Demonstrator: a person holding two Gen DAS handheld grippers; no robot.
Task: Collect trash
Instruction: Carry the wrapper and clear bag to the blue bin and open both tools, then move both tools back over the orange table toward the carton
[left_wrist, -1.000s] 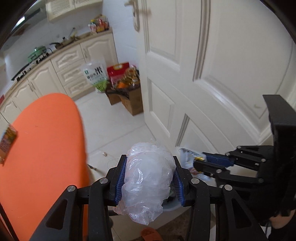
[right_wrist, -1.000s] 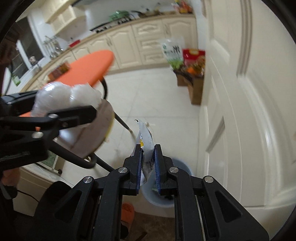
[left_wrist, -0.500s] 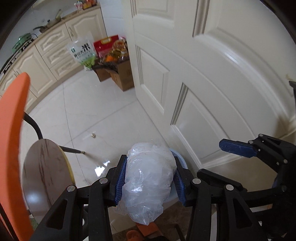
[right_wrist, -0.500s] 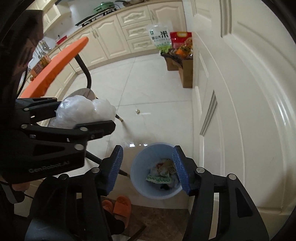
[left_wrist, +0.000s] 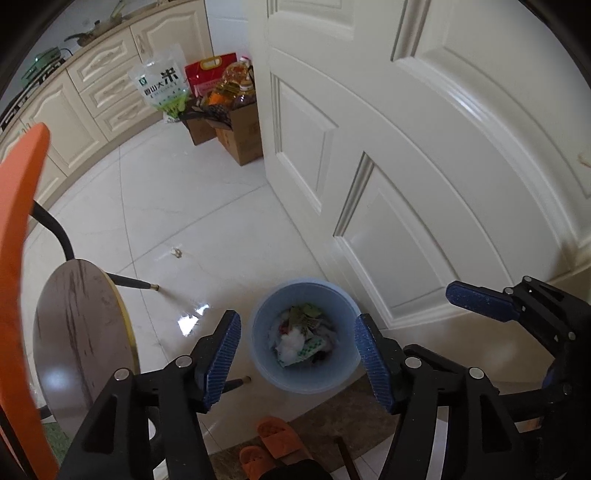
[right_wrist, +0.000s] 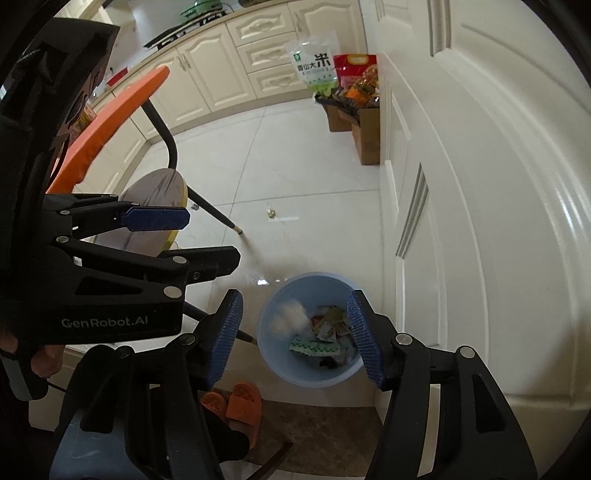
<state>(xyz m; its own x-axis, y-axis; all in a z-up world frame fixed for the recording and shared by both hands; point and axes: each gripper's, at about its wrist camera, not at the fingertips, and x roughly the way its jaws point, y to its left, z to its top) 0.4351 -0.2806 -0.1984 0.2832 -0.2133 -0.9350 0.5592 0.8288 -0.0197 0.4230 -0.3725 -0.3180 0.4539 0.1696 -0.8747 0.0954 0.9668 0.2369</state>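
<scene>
- The left gripper points steeply down, its jaws opening with nothing between the blue pads; the blue bin on the floor shows in the gap between them.
- The right gripper also points down, jaws opening and empty, with the same bin framed between its pads, nearer the right one.
- In the bin lies the trash: a clear plastic bag towards the left pad, and a heap of wrappers, one green and white, towards the right pad.
- A small scrap lies on the white tiles well beyond both sets of jaws.
- A white door stands just right of the bin, past the right pads.
- A round stool and an orange tabletop sit left of the left jaws.
- Orange slippers rest on a brown mat below the jaws, near the bin.
- Boxes of groceries and a rice bag stand far ahead, by the cabinets.
</scene>
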